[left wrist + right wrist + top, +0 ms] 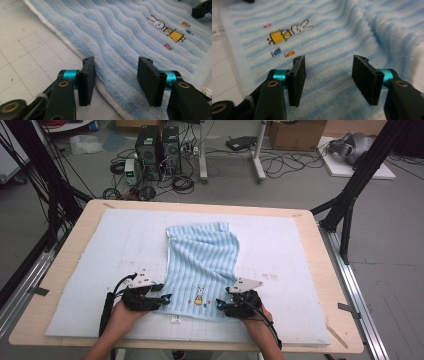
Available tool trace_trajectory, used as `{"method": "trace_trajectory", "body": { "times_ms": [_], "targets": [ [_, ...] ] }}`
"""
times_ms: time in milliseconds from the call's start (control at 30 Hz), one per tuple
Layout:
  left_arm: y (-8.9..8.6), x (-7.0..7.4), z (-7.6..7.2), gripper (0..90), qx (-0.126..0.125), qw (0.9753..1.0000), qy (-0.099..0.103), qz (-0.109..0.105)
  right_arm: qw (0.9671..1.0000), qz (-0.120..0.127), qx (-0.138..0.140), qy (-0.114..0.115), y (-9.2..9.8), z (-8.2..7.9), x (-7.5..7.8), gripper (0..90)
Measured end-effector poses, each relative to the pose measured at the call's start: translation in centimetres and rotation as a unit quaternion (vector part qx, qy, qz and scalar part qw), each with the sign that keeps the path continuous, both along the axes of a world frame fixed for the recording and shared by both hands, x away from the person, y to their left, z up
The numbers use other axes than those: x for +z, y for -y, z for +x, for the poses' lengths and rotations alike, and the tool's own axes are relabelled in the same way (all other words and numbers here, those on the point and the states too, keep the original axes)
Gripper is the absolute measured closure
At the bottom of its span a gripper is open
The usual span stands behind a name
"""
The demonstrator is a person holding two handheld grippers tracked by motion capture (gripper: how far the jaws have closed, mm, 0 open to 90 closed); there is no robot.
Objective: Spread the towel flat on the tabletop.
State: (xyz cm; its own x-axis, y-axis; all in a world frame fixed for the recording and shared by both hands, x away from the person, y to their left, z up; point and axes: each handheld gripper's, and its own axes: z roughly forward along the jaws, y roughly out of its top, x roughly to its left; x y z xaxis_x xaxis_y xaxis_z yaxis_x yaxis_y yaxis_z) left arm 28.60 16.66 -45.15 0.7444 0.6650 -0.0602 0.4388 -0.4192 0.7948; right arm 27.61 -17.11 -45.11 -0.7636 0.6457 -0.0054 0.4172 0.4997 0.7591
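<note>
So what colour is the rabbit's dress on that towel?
Yellow; the rabbit on the towel shows best in the right gripper view.

The towel is soft, fluffy terry cloth with wavy ribs and a stitched rabbit. It lies on a matt, slightly scuffed foam-like mat printed with a grid, over a smooth pale wooden bench. Each gripper has matt black plastic jaws with rough grainy pads and glossy teal metal collars.

Left gripper and right gripper point inward toward each other, jaws spread wide.
</note>
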Motion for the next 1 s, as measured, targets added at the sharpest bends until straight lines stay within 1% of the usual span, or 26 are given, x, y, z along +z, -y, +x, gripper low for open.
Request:
{"method": "trace_trajectory", "body": {
  "times_ms": [33, 100, 133, 167, 200, 233, 300, 333, 433, 567, 633, 733, 867, 1000],
  "targets": [
    [0.1, 0.0, 0.0, 54.6, 0.006, 1.0000, 0.003, 0.004, 1.0000, 0.002, -0.004, -0.002, 0.0, 0.0, 0.1, 47.2],
    [0.0, 0.0, -0.1, 61.8, 0.003, 1.0000, 0.004, 0.002, 1.0000, 0.005, -0.005, -0.004, 0.1, 0.1, 0.0, 50.6],
    [0.1, 0.0, -0.2, 70.1, -0.009, 1.0000, 0.002, -0.002, 1.0000, 0.005, -0.003, -0.005, 0.1, 0.1, 0.0, 53.3],
    [0.2, 0.0, -0.3, 79.4, -0.018, 0.9998, 0.007, 0.003, 1.0000, 0.005, -0.003, -0.007, 0.1, 0.1, 0.1, 56.6],
    [0.4, 0.1, -0.5, 82.5, -0.019, 0.9998, 0.010, 0.007, 1.0000, 0.005, 0.000, -0.008, 0.1, 0.0, 0.1, 61.7],
    [0.4, 0.1, -0.6, 83.9, -0.020, 0.9997, 0.009, 0.006, 0.9999, 0.005, 0.007, -0.008, 0.0, -0.1, 0.1, 67.2],
    [0.3, 0.0, -0.7, 84.7, -0.019, 0.9998, -0.006, -0.008, 0.9998, 0.005, 0.017, -0.010, 0.0, -0.3, 0.2, 75.5],
    [0.1, 0.0, -0.8, 84.9, -0.021, 0.9996, -0.012, -0.012, 0.9997, 0.005, 0.022, -0.009, 0.0, -0.4, 0.2, 79.2],
    [-0.1, 0.0, -1.5, 85.2, -0.029, 0.9989, -0.028, -0.025, 0.9994, 0.009, 0.030, -0.016, 0.2, -0.9, 0.2, 82.3],
    [-0.3, 0.0, -2.9, 85.3, -0.044, 0.9979, -0.038, -0.028, 0.9987, 0.009, 0.042, -0.027, 0.4, -1.5, 0.3, 82.4],
    [-0.5, 0.1, -3.7, 85.4, -0.048, 0.9974, -0.044, -0.030, 0.9982, 0.012, 0.051, -0.031, 0.6, -1.9, 0.4, 82.3],
    [-0.7, 0.0, -4.5, 85.4, -0.057, 0.9968, -0.047, -0.032, 0.9968, 0.019, 0.063, -0.046, 0.7, -2.4, 0.4, 82.1],
    [-0.9, 0.1, -5.4, 85.5, -0.067, 0.9957, -0.054, -0.035, 0.9954, 0.021, 0.073, -0.058, 0.9, -3.1, 0.5, 81.8],
    [-1.2, 0.2, -6.2, 85.5, -0.088, 0.9932, -0.068, -0.035, 0.9918, 0.028, 0.095, -0.080, 1.3, -3.8, 0.6, 80.0]
  ]
}}
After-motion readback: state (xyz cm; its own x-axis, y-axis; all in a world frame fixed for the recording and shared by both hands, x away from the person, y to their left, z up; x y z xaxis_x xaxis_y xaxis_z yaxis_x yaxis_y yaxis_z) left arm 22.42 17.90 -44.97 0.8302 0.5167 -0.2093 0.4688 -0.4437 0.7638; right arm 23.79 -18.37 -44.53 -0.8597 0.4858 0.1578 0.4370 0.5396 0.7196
